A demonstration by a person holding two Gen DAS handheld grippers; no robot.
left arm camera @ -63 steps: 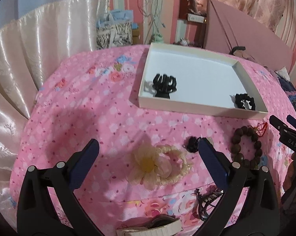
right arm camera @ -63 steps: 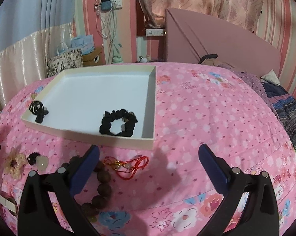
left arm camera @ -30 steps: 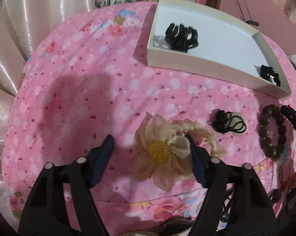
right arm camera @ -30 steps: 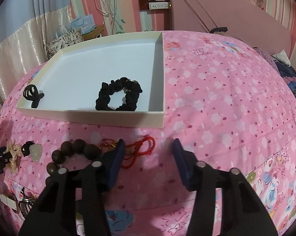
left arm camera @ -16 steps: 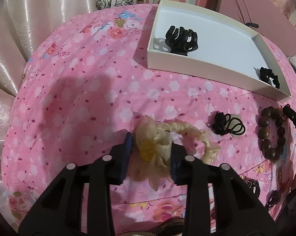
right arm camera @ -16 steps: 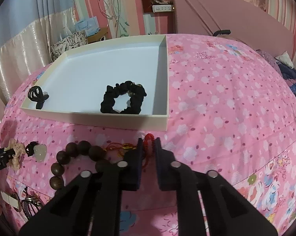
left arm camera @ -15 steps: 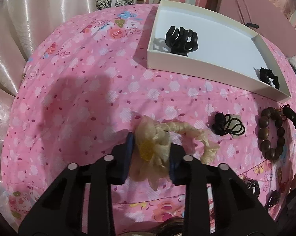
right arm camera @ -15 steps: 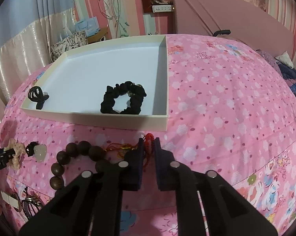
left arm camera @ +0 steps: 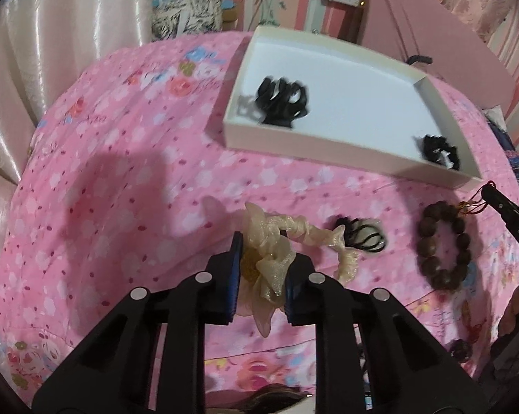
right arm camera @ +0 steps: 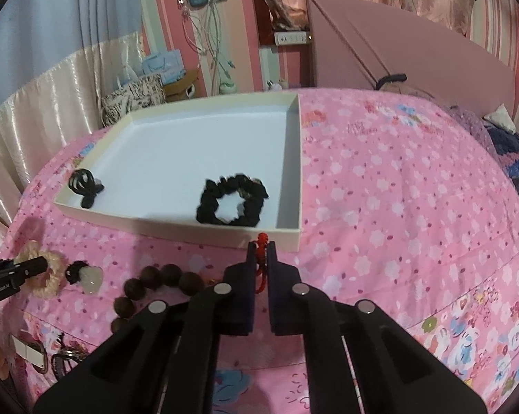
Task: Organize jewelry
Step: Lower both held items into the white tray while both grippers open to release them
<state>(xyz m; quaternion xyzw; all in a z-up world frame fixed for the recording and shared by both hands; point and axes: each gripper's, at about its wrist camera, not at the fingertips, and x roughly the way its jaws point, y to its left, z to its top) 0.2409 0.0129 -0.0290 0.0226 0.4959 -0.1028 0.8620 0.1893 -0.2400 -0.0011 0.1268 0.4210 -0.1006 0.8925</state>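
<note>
My left gripper [left arm camera: 261,262] is shut on the cream flower hair tie [left arm camera: 269,262], whose cream band [left arm camera: 314,238] trails right over the pink bedspread. My right gripper [right arm camera: 262,252] is shut on the red cord [right arm camera: 261,241] of the brown bead bracelet [right arm camera: 156,286], which also shows in the left wrist view [left arm camera: 443,245]. The white tray [right arm camera: 176,220] lies just beyond, holding a black claw clip [left arm camera: 281,101] and a black scrunchie [right arm camera: 231,200]. A black hair tie with a pale charm [left arm camera: 361,238] lies between the two grippers.
More hair clips and a white clip [right arm camera: 28,352] lie at the bed's near edge. A patterned bag [right arm camera: 135,98], hanging cables and a pink headboard [right arm camera: 397,58] stand behind. Cream curtains [left arm camera: 35,51] hang on the left.
Both grippers came down and closed: the left on the cream flower, the right on the red cord. Since half a second ago both have lifted slightly, pulling the flower and cord up.
</note>
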